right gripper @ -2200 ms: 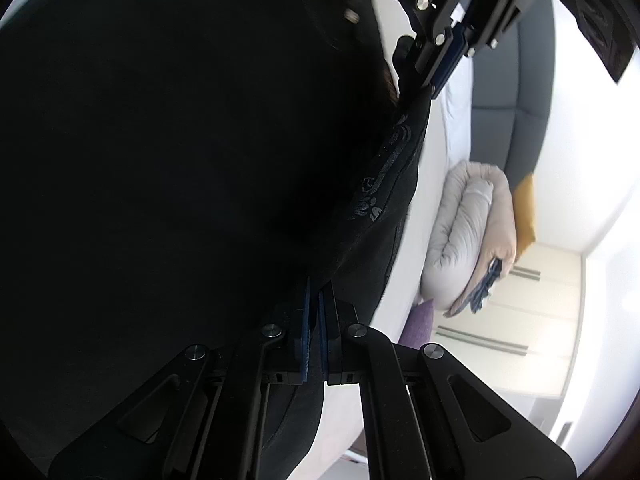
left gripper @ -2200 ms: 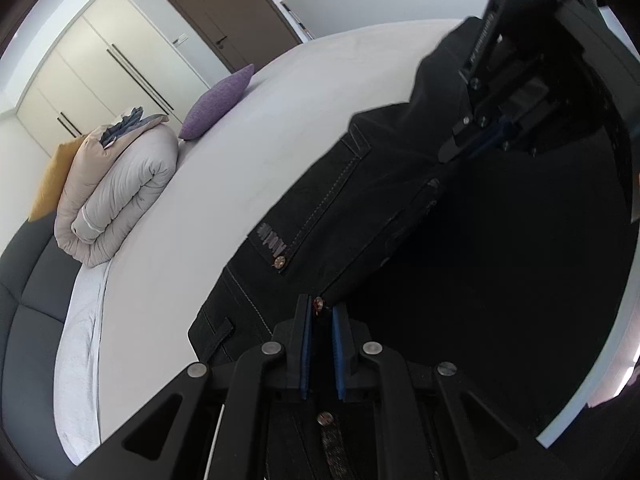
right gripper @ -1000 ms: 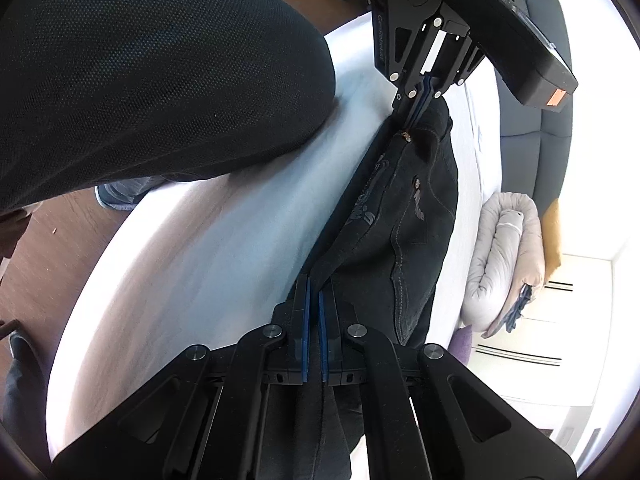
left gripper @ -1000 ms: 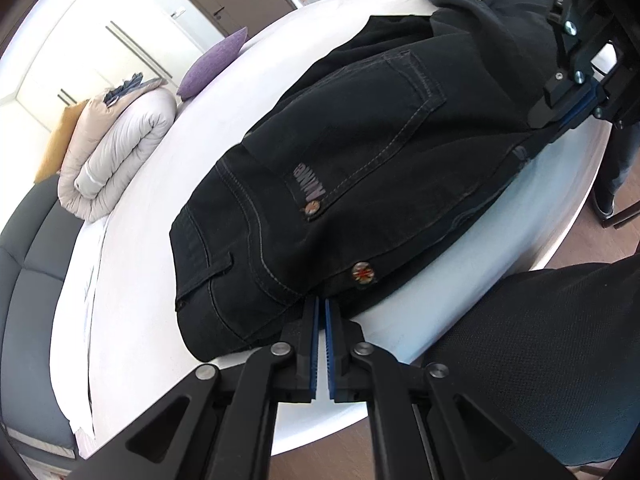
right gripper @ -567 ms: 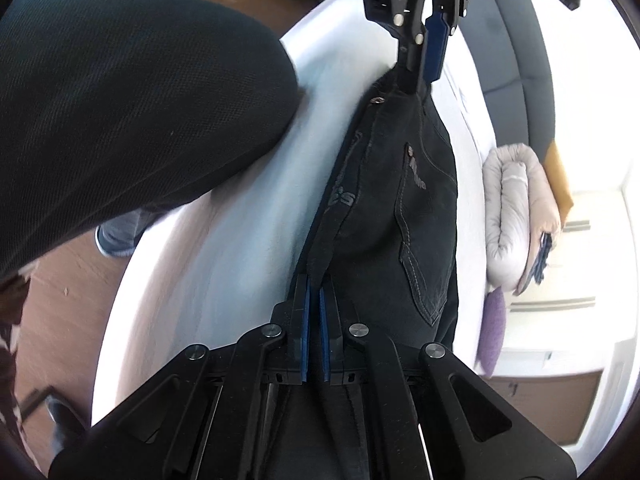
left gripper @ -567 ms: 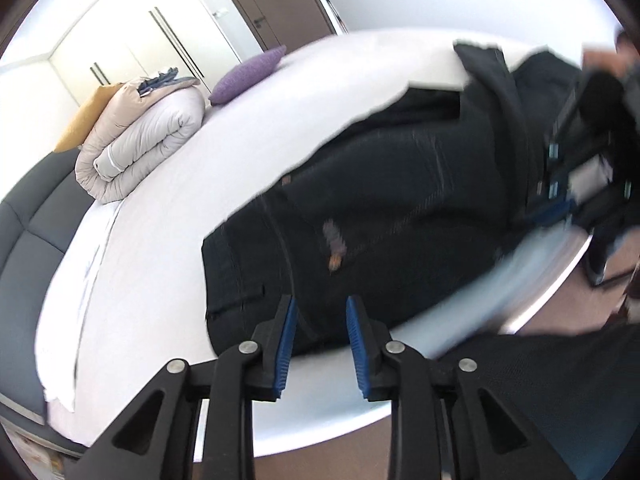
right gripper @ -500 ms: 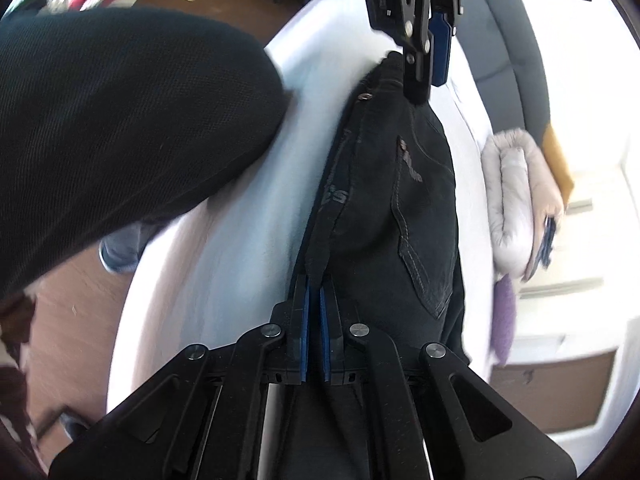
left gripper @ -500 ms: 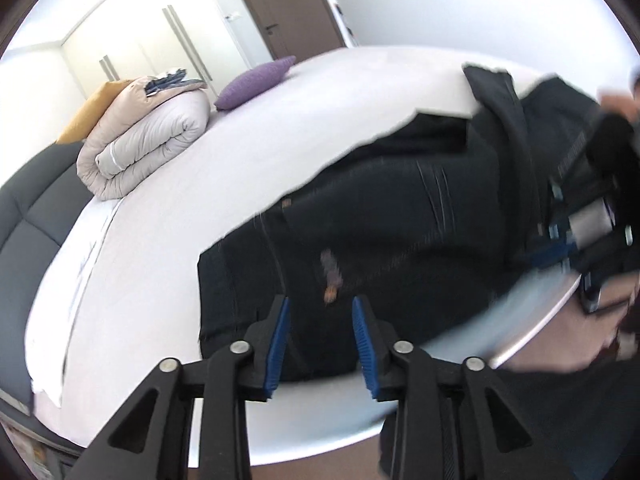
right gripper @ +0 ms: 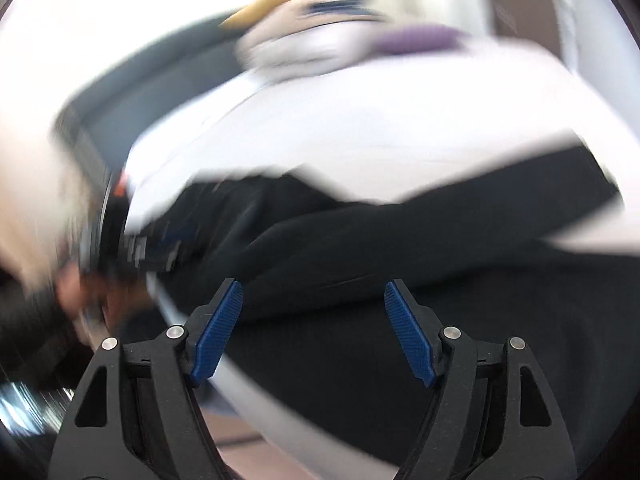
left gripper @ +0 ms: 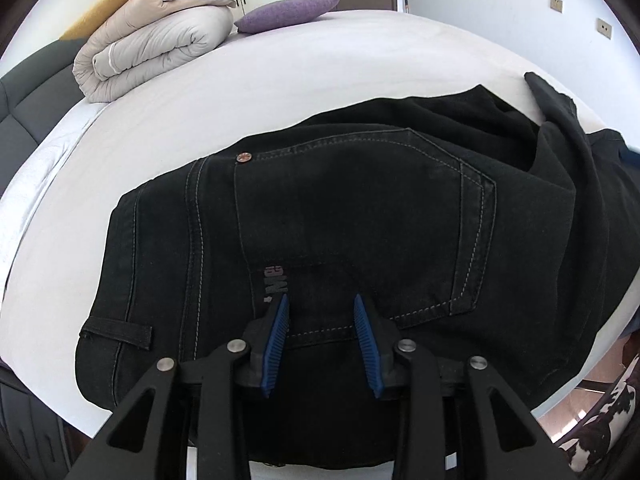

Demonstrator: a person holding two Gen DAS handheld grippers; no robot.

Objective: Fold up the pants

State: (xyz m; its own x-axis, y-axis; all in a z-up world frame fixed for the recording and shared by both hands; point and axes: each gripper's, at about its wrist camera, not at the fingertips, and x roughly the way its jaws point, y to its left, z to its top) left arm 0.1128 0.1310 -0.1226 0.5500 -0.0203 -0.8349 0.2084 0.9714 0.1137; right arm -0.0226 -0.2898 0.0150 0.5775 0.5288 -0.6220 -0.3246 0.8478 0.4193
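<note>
**Both claws standing open above the black pants**

Our left gripper (left gripper: 320, 340) is hanging partly open over the seat of the pants (left gripper: 360, 216), and we are seeing nothing pinched between its blue pads (left gripper: 276, 344); they are standing apart with dark denim showing in the gap beyond them. Our right gripper (right gripper: 312, 332) is spreading wider, its jaws having just been opening, and no cloth is sitting between its pads (right gripper: 408, 336) either; the pants (right gripper: 400, 272) are lying past and beneath them in a badly blurred view.

We are looking at a large white bed (left gripper: 320, 72) that is carrying everything. The pants are lying flat near its close edge, directly ahead of the left claw, waistband toward the left of that view and the legs running off to the right, where one fold of fabric is rising in a ridge. A rolled beige duvet (left gripper: 152, 48) is resting well away at the far left of the bed, and a purple cushion (left gripper: 288, 14) is sitting just beside it.

On the pants we are picking out a back pocket (left gripper: 360, 216) outlined in pale stitching, lying just ahead of the left claw's tips. A belt loop (left gripper: 120, 334) is showing to the left of that claw, and a copper rivet (left gripper: 243, 157) is marking the pocket's far corner.
</note>
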